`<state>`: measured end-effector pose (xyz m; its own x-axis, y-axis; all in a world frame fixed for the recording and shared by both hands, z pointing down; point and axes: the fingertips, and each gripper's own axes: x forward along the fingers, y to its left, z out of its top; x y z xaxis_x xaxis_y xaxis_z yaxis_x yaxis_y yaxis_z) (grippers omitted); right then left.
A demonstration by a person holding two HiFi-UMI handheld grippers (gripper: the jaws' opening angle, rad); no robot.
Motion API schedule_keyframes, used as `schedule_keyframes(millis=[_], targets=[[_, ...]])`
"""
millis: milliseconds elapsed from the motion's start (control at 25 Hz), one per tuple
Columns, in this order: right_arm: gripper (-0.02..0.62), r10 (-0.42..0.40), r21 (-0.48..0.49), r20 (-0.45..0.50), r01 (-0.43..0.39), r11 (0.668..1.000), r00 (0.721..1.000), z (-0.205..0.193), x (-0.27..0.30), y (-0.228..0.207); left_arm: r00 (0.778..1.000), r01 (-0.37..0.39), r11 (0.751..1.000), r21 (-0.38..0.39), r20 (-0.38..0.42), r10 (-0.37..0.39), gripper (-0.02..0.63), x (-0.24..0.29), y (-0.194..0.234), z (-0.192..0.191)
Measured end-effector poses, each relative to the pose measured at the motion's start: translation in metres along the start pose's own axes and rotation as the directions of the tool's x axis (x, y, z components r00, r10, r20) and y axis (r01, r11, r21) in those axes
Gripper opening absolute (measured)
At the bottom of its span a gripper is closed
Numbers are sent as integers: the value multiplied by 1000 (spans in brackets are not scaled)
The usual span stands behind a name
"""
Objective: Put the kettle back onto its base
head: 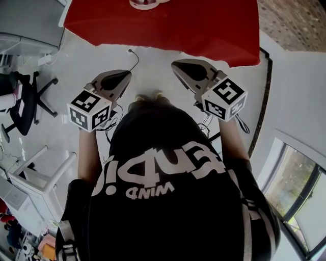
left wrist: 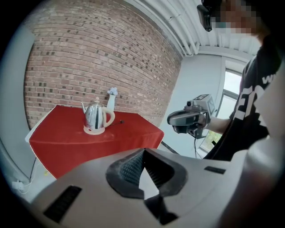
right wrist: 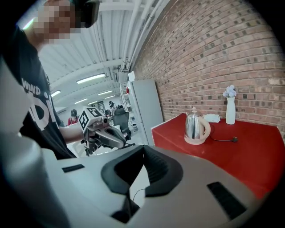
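A shiny steel kettle with a cream handle stands upright on its cream base, on a red-clothed table. The right gripper view shows the kettle as well, far ahead. In the head view only its top edge shows at the table's far side. My left gripper and right gripper hang over the white floor, well short of the table. Both are shut with nothing between the jaws, as seen on the left gripper and the right gripper in their own views.
A white vase with pale flowers stands behind the kettle by the brick wall. A black cord lies on the red cloth. An office chair and a white stool stand at my left. A thin cable lies on the floor.
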<state>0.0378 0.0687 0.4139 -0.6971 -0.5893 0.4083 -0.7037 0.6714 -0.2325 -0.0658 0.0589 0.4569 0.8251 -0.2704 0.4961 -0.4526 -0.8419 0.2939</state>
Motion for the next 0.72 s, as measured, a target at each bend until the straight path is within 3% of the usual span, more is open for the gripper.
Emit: schedule_keyframes(millis=[720], targets=[[21, 35, 4, 58, -35, 999, 998, 3, 0, -3, 1000, -24, 1000, 8, 15, 24, 9, 8, -4, 10]])
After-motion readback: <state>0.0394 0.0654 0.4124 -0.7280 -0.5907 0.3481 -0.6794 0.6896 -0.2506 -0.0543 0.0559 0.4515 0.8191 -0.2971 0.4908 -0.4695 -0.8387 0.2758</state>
